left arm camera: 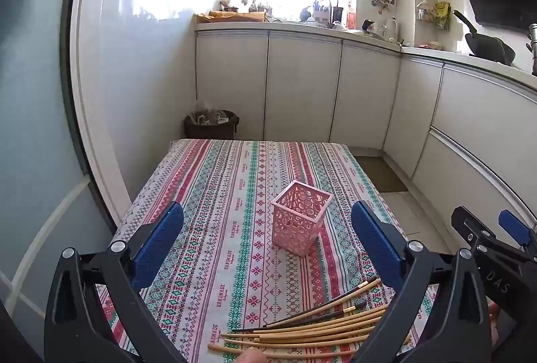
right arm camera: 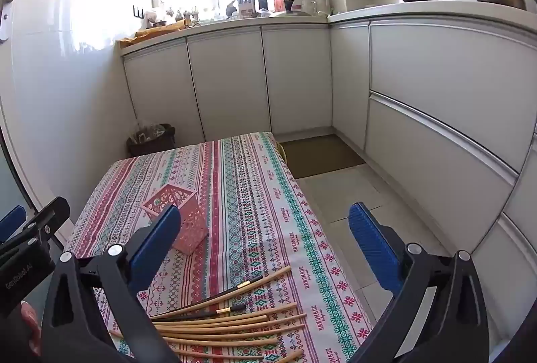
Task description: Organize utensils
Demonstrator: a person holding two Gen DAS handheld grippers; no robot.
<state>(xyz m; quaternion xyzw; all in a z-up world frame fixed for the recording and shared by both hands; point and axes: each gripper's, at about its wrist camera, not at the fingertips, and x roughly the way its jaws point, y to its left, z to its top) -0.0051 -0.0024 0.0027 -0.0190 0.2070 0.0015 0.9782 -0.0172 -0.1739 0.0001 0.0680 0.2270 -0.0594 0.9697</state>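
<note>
**Chopsticks fanned out, holder standing apart**

A loose fan of chopsticks (left arm camera: 312, 326) lies on the patterned tablecloth (left arm camera: 214, 195) at the near edge of a kitchen table, most of pale wood, a few dark with gold bands. The left gripper (left arm camera: 268, 225) hangs above them with its blue fingers (left arm camera: 157, 242) spread wide and nothing between them; the right gripper (right arm camera: 265, 228), just beside it, is equally wide and empty. A pink openwork holder (left arm camera: 300, 217) stands upright farther back on the cloth, apart from the chopsticks. White cabinets (right arm camera: 228, 81) line the walls behind.
</note>
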